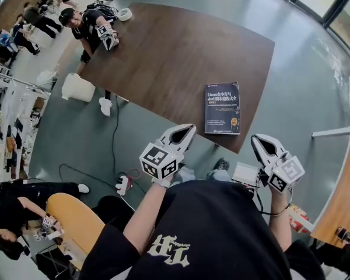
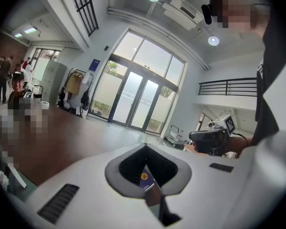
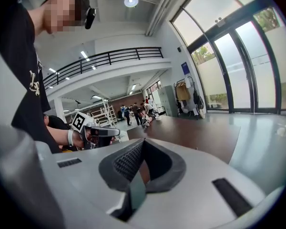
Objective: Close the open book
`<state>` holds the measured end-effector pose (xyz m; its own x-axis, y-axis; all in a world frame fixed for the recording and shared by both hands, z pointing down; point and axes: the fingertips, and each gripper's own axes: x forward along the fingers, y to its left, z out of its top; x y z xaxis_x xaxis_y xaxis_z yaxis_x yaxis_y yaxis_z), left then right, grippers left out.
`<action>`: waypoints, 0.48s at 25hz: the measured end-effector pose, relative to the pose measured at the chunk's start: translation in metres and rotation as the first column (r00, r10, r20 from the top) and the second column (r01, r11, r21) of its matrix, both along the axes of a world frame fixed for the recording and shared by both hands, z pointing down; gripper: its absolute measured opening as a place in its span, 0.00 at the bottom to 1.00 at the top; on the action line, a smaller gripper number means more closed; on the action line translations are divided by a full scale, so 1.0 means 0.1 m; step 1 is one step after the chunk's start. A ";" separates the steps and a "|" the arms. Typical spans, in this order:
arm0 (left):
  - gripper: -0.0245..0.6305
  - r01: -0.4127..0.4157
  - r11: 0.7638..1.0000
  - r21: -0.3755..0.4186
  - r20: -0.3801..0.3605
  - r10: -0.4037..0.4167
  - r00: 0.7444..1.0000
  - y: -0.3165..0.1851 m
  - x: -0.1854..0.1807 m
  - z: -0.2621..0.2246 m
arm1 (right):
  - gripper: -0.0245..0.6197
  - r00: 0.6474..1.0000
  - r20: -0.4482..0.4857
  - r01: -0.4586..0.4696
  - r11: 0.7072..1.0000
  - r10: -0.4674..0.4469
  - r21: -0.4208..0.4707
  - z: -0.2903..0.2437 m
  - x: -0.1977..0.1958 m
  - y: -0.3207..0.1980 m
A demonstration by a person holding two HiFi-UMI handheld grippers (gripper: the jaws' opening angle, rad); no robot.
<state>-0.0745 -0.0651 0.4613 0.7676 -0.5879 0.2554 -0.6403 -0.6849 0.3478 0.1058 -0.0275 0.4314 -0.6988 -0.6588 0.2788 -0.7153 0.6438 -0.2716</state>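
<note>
1. The dark-blue paperback book [image 1: 222, 108] lies shut, front cover up, on the brown wooden table [image 1: 175, 57] – close to its near edge.
2. The left white plastic gripper [image 1: 184, 133] hangs off the table with the book at its 1 o'clock; its jaws are pressed together, nothing between them.
3. The right white plastic gripper [image 1: 262, 144] hangs with the book at its 11 o'clock – jaws likewise closed and empty.
</note>
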 end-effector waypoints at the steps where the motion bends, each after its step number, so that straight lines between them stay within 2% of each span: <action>1: 0.05 -0.002 1.000 -0.003 -0.005 0.002 1.000 0.00 -0.04 0.01 | 0.02 1.000 -0.012 0.010 1.000 -0.010 0.000 -0.01 -0.09 0.00; 12: 0.05 -0.045 0.999 0.011 -0.028 0.045 0.999 -0.03 -0.32 -0.05 | 0.02 0.998 -0.047 0.040 0.999 -0.040 0.014 -0.08 -0.69 0.03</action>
